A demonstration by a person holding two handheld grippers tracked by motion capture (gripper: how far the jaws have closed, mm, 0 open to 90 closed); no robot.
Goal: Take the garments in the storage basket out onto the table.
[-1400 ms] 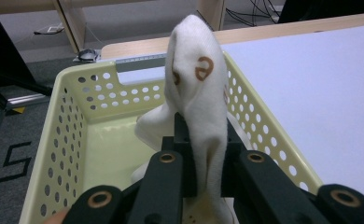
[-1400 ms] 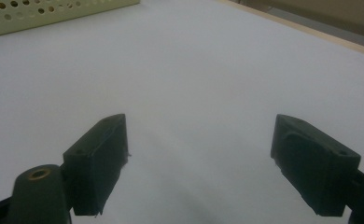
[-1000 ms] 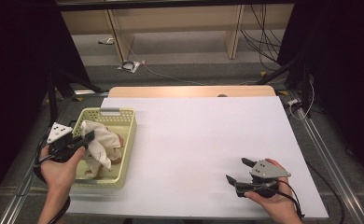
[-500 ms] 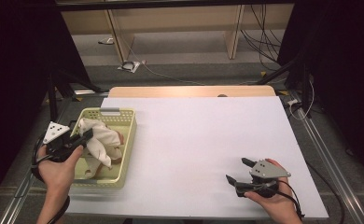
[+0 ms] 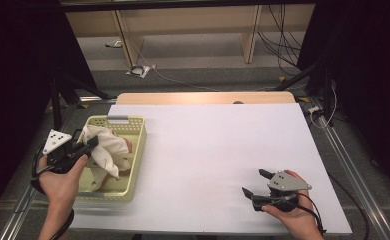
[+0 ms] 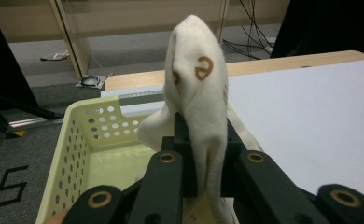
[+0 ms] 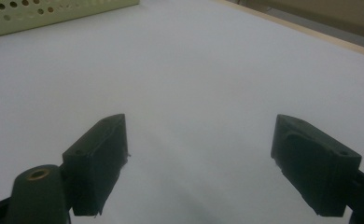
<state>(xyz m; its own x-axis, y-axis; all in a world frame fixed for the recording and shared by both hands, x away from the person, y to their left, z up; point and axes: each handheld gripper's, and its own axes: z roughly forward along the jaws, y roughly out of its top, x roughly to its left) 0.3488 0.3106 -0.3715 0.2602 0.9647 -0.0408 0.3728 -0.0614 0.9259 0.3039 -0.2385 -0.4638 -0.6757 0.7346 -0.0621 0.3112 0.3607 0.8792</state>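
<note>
1. Cream sock (image 6: 199, 88) is clamped in the left gripper (image 5: 85, 146), now raised a little clear above the yellow basket (image 5: 133, 170), near left.
2. We judge extraction underway.
3. Right gripper (image 5: 257, 185) rests open, empty, on the white table (image 5: 208, 150).

left gripper (image 5: 90, 145) raised at the left side, jaws clamped tight, right gripper (image 5: 255, 184) resting low at the right, jaws spread wide
</note>
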